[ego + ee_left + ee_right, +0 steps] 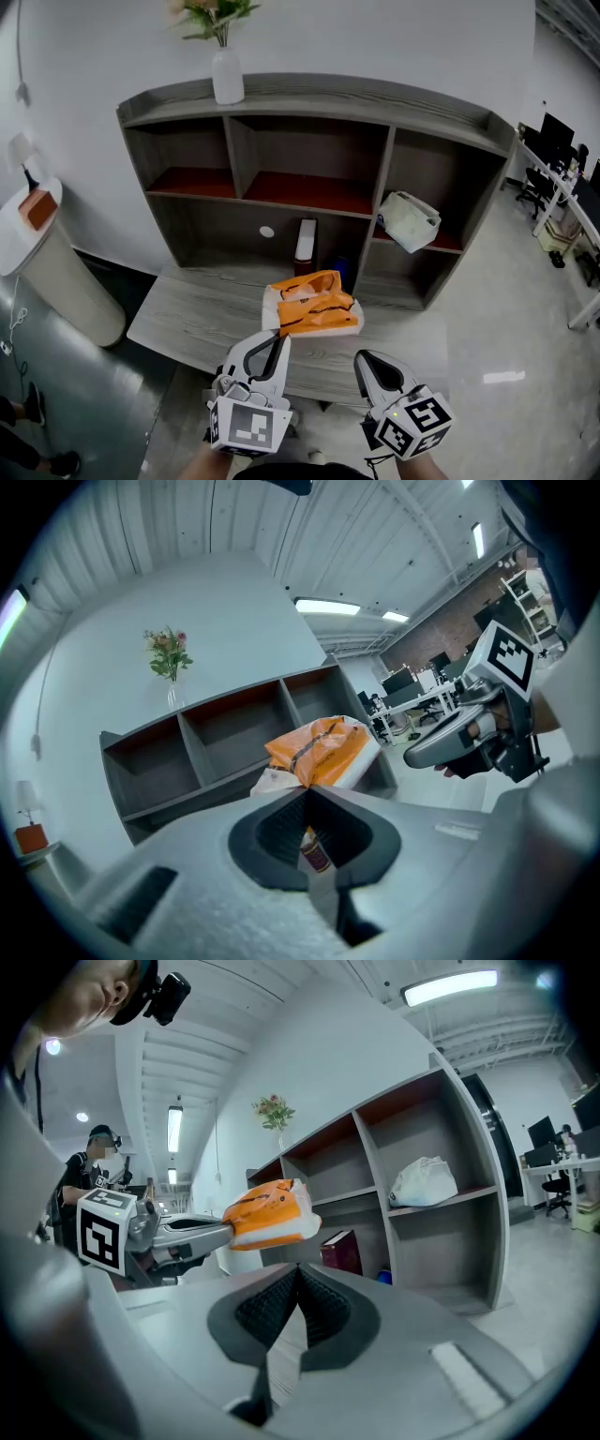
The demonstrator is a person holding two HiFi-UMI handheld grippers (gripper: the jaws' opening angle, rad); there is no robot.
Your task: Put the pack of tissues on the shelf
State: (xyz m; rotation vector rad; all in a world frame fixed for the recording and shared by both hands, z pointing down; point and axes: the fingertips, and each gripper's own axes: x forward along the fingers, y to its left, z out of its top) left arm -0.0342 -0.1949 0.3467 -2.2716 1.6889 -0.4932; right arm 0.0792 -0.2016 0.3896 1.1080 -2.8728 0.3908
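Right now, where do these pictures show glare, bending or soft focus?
Head view: the grey wooden shelf unit bows from the wide lens, and a light glints off the glossy floor. Left gripper view: dark rounded corners, the orange-and-white tissue pack sharp, the nearest foreground soft. Right gripper view: the ceiling strip light is blown out white.
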